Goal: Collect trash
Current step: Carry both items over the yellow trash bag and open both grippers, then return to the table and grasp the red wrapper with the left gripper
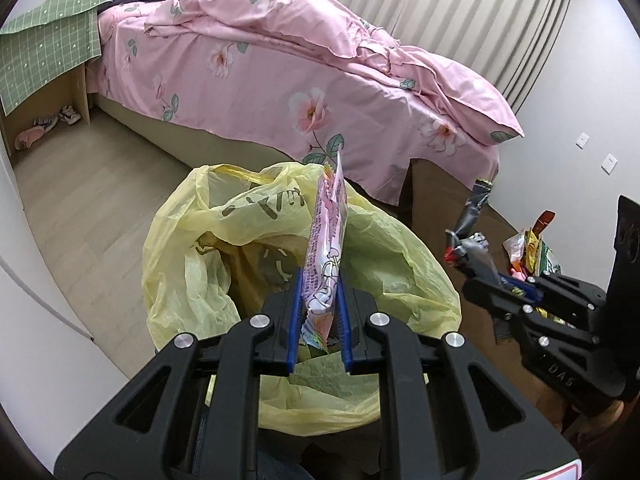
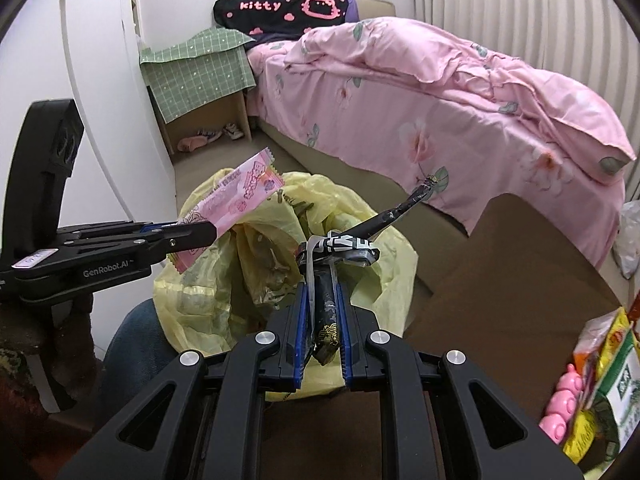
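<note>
yellow bag (image 1: 192,280), pink cartoon-print wrapper (image 1: 326,240), black wrapper (image 2: 328,312), pink floral bedspread (image 1: 280,80)

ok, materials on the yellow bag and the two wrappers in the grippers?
Yellow bag: thin plastic film, semi-translucent, soft crinkles, contents show through.
Pink wrapper, in the left gripper: printed plastic film, slightly glossy, crimped serrated end.
Black wrapper, in the right gripper: probably foil-laminate film; creased, silvery glints, holds its twisted shape.

Even, soft indoor light is seen, with no glare and only faint shadows. Strong fisheye bending and dark vignetting are noted at the edges. Focus is mostly sharp.
</note>
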Demonstrator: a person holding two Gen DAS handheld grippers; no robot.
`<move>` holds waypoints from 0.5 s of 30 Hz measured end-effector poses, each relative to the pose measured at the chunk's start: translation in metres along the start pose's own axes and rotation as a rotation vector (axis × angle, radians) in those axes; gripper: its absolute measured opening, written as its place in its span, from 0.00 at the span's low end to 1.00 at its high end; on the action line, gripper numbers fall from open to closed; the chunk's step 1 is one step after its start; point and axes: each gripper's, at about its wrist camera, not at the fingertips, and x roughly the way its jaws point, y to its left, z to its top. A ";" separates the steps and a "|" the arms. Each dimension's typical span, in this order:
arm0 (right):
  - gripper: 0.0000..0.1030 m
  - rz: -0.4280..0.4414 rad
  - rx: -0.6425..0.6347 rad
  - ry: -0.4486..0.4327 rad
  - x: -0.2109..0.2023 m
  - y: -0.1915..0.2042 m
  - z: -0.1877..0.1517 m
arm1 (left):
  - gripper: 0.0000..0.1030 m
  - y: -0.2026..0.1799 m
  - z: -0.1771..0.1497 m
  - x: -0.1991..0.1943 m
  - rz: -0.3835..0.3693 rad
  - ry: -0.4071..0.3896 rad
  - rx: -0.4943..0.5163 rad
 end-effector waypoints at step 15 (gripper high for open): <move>0.41 0.024 0.047 -0.020 0.000 -0.010 -0.013 | 0.50 0.015 0.004 -0.011 -0.007 -0.027 -0.103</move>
